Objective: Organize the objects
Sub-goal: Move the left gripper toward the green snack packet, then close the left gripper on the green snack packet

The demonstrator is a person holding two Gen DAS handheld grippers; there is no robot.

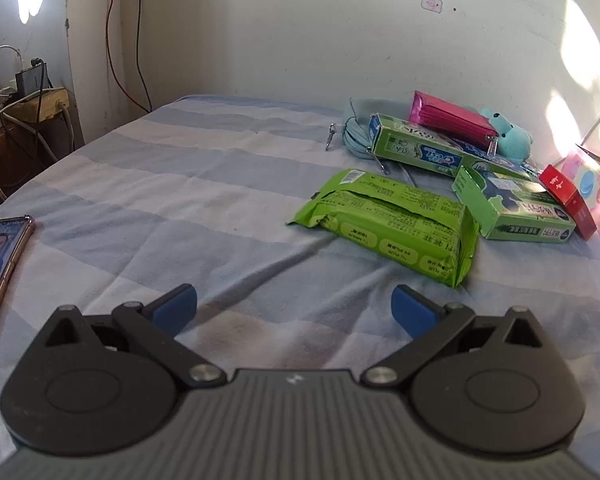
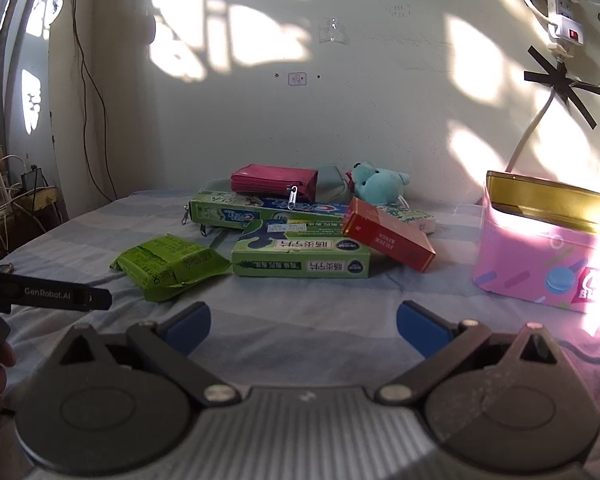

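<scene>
Pink tin (image 2: 540, 264) far right on bed (image 1: 180, 184), rigid, lid open. Green packet (image 1: 388, 224) nearest, likely soft, crinkly, light; pinch across middle. Left gripper (image 1: 294, 312), right gripper (image 2: 303, 326) both spread, empty.

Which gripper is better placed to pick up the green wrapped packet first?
Probably left. The left gripper is open with the green packet just ahead, slightly right. From the right gripper, also open, the packet lies off to the left.
</scene>
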